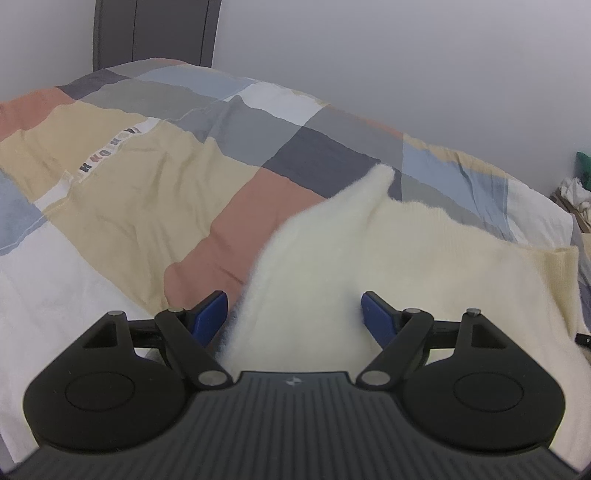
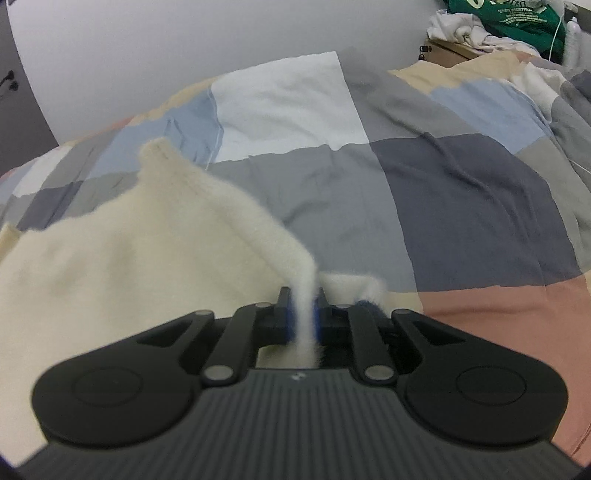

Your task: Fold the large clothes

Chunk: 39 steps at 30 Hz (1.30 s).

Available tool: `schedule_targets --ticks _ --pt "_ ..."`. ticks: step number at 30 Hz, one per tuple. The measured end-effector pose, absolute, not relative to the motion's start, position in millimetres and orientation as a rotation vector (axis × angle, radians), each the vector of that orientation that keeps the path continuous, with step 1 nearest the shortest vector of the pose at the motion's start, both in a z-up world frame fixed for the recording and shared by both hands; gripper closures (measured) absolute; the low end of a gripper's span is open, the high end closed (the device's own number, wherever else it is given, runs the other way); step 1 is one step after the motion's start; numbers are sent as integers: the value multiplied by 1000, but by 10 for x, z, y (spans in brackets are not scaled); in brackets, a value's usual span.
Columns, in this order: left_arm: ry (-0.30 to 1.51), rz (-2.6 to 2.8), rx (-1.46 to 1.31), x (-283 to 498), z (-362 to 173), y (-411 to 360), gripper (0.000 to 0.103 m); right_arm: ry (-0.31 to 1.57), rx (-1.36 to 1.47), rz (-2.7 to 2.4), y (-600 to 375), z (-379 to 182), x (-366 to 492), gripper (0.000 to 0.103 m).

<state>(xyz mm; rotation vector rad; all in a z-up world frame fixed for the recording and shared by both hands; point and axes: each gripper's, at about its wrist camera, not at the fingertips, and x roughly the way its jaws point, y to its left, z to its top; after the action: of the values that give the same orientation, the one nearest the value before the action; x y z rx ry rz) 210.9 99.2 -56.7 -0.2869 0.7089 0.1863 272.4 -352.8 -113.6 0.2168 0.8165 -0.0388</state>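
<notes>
Right gripper (image 2: 303, 314): jaws drawn together on a raised fold of the sweater (image 2: 122, 266); the blue pads (image 2: 291, 318) press the fuzzy edge from both sides, and a strip of it runs down between them toward the gripper body.
Left gripper (image 1: 293, 314): jaws standing wide; blue pads (image 1: 210, 312) well apart, with sweater (image 1: 369, 266) fabric lying in the gap; whether either pad touches it cannot be told.
Sweater: cream, fuzzy knit, spread on the bed; in the right view its edge rises in a ridge from a far corner down into the clamped jaws; in the left view a pointed flap stands up past the gripper.
Duvet (image 2: 461, 192): patchwork of grey, navy, blue, white, beige and salmon blocks, creased, under the sweater on all sides.
Beige garment (image 1: 122, 177): lies flat on the duvet at left view's left, apart from the sweater, with a lettered white band.
Clothes pile (image 2: 509, 22): green and white items on a box beyond the bed's far right corner.
Wall (image 1: 406, 55): plain, pale grey.
</notes>
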Motion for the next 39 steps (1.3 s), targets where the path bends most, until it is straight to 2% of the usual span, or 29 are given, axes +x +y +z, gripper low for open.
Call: schedule_targets --ticks 17,21,28,29,30,32,37,38,39 --pt "591 59 -301 1240 -119 639 20 646 262 68 -3365 -432 1939 86" --pt "602 27 -303 1048 -118 447 20 610 196 113 -3153 -374 1643 86" --pt "634 -17 -390 827 -127 282 20 637 326 206 -3018 -391 1268 86" --pt "645 -21 -410 821 -132 283 20 647 353 215 -3009 -392 1234 83" --pt "660 -21 -430 820 -139 285 20 652 385 218 -3009 -394 1205 70" --pt "687 -28 -474 817 -148 303 20 664 445 228 -3011 -392 1161 57" --pt "760 -41 -670 800 -214 433 20 724 605 243 -3024 -430 1087 55" --pt "775 -40 -710 793 -234 460 20 737 633 240 -3031 -446 1072 49" --pt "788 -37 -742 791 -255 477 20 752 673 240 -3047 -470 1056 33"
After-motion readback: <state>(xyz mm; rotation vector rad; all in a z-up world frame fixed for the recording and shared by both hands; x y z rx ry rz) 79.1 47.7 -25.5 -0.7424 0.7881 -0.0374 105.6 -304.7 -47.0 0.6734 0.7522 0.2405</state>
